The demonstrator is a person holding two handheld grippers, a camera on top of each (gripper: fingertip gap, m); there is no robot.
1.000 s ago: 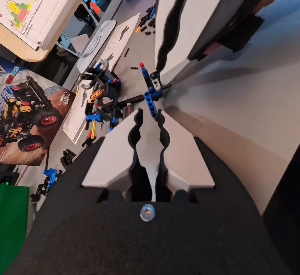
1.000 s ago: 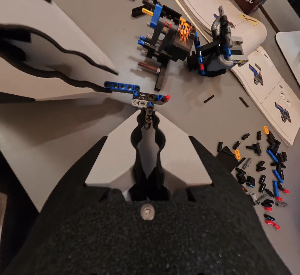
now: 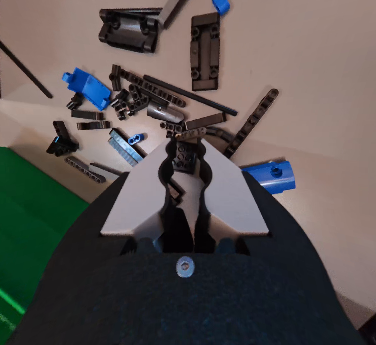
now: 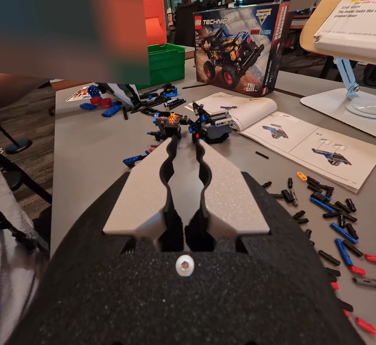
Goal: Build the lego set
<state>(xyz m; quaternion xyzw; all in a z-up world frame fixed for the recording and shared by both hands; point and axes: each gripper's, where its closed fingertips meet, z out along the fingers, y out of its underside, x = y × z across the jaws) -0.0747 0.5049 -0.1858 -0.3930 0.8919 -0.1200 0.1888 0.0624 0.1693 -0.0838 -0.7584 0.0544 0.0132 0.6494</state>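
Blue beam assembly (image 4: pixel 136 159) flat, lengthwise left-right

My left tool (image 3: pixel 185 142) sits over a dense black parts pile (image 3: pixel 154 99); bare table (image 3: pixel 305 70) to its right. My right tool (image 4: pixel 185 144) has bare table under it; half-built chassis (image 4: pixel 173 123) blocks ahead, loose pins (image 4: pixel 333 213) crowd the right.

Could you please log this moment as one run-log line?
left gripper: open, over loose black parts, above black plate | right gripper: open, empty | blue beam subassembly: on table
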